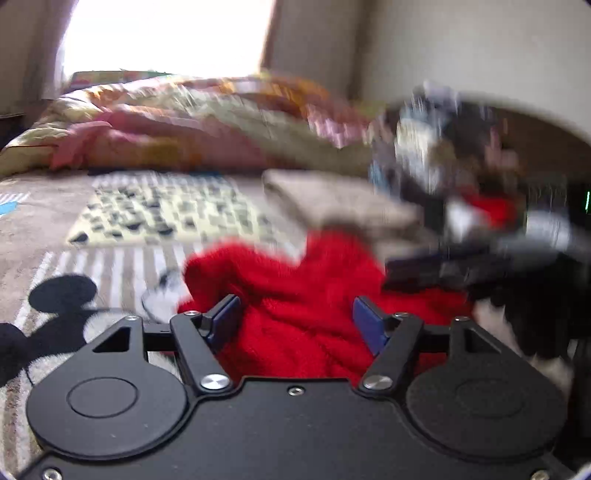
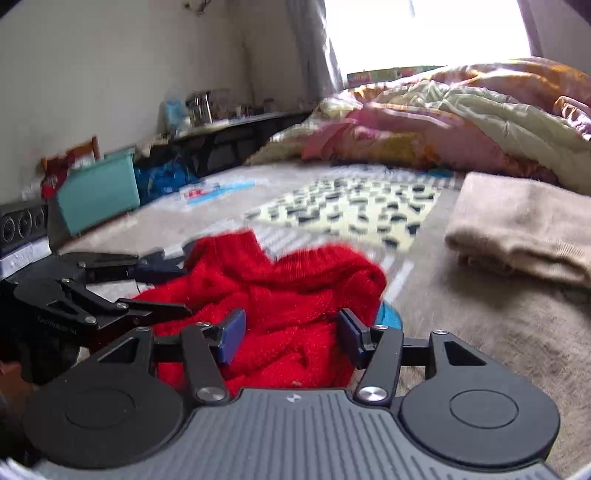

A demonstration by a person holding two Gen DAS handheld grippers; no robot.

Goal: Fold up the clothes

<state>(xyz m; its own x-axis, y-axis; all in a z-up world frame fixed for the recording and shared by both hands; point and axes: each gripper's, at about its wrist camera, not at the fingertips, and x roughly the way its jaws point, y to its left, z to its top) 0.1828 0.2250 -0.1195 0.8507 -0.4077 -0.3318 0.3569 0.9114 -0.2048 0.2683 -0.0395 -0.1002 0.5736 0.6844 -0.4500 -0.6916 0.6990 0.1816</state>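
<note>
A crumpled red knitted garment lies in a loose heap on a grey-brown bed cover printed with cartoon mouse shapes, close in front of both grippers. The right gripper hangs just above the heap with its jaws parted to a middling width; the blue pads stand on either side of a fold of red knit, and none of the cloth looks pinched between them. The left gripper is much the same, jaws standing apart over the red cloth with its blue pads clear of it, though that view is smeared by motion. In the right wrist view the left gripper shows at the near left, lying side-on against the left edge of the heap. To the right and a little farther off sits a folded beige garment, apart from the red one. Beyond, a yellow patch with dark marks shows on the cover, and at the far side a rumpled pink and yellow quilt lies under a bright window. A teal box stands far left
</note>
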